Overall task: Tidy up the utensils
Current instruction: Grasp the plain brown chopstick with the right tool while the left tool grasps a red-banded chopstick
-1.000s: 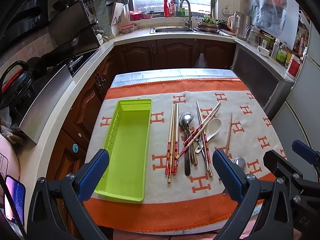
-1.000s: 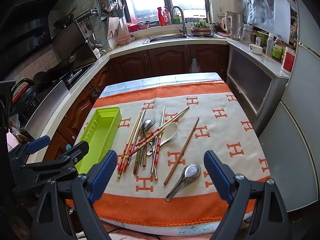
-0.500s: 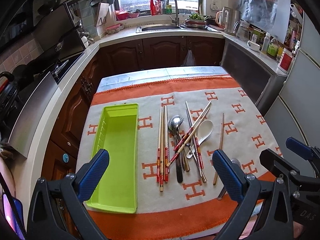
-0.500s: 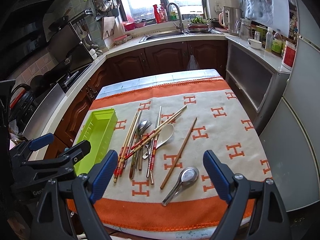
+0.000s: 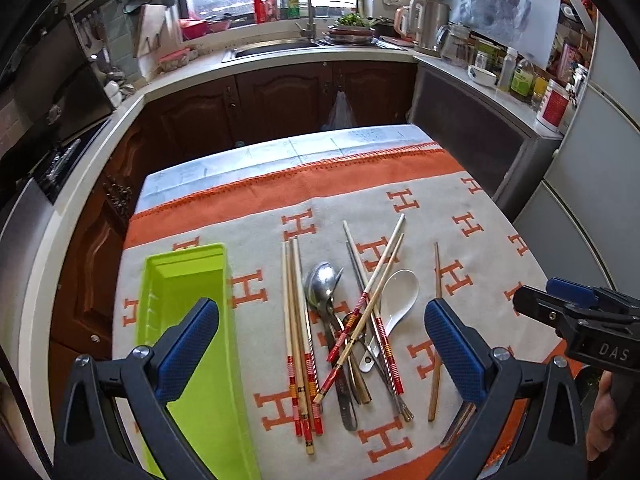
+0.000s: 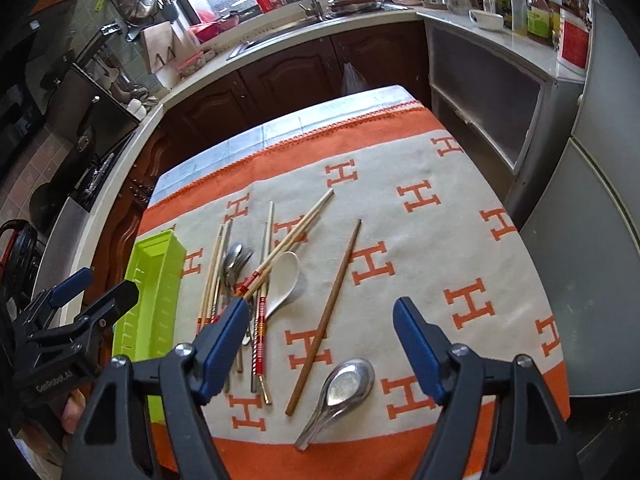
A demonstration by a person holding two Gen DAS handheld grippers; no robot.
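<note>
The cloth [image 6: 460, 216] has much free room on its right half and along its far edge; a gripper can pass there without touching anything. In the middle, the pile of chopsticks and spoons [image 5: 344, 320] blocks the way. A single brown chopstick [image 6: 328, 312] and a metal spoon [image 6: 340, 392] lie apart from the pile, near the front edge. The green tray [image 5: 192, 352] stands on the left side with open cloth between it and the pile. Counters close the far and right sides.
</note>
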